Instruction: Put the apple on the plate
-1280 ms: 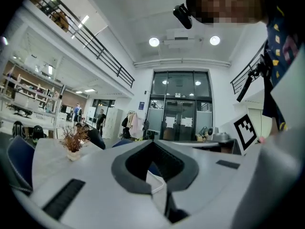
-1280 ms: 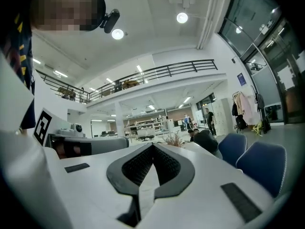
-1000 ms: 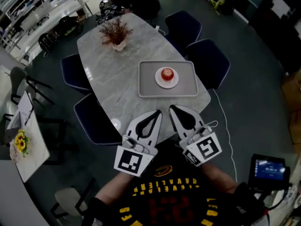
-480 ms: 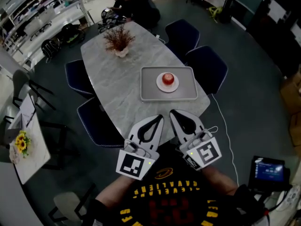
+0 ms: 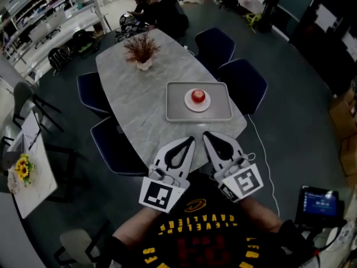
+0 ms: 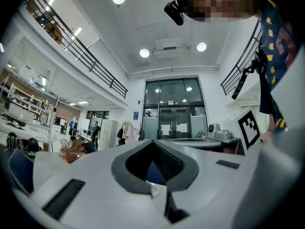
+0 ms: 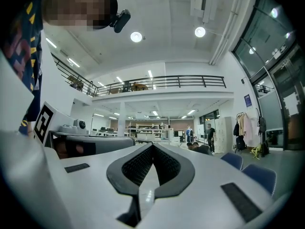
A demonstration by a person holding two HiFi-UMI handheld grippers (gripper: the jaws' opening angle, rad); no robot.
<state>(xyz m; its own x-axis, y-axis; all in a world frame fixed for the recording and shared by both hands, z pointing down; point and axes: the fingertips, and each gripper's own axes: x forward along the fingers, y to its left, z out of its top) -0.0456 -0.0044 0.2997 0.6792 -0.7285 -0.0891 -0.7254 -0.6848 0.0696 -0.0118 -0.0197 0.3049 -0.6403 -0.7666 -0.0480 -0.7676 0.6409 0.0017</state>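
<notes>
The fingers of our left gripper (image 5: 190,140) are pressed together, and so are those of our right gripper (image 5: 207,134). We hold both grippers level and side by side, their tips at the near edge of the marble counter (image 5: 139,99). Farther along, toward the right edge, the red apple (image 5: 197,96) sits on a small white plate (image 5: 188,104). The plate rests in the middle of a grey tray (image 5: 174,114). At the far end of the counter stands a potted dried plant (image 5: 141,50). Dark blue chairs (image 5: 243,84) flank both long sides of the counter.
</notes>
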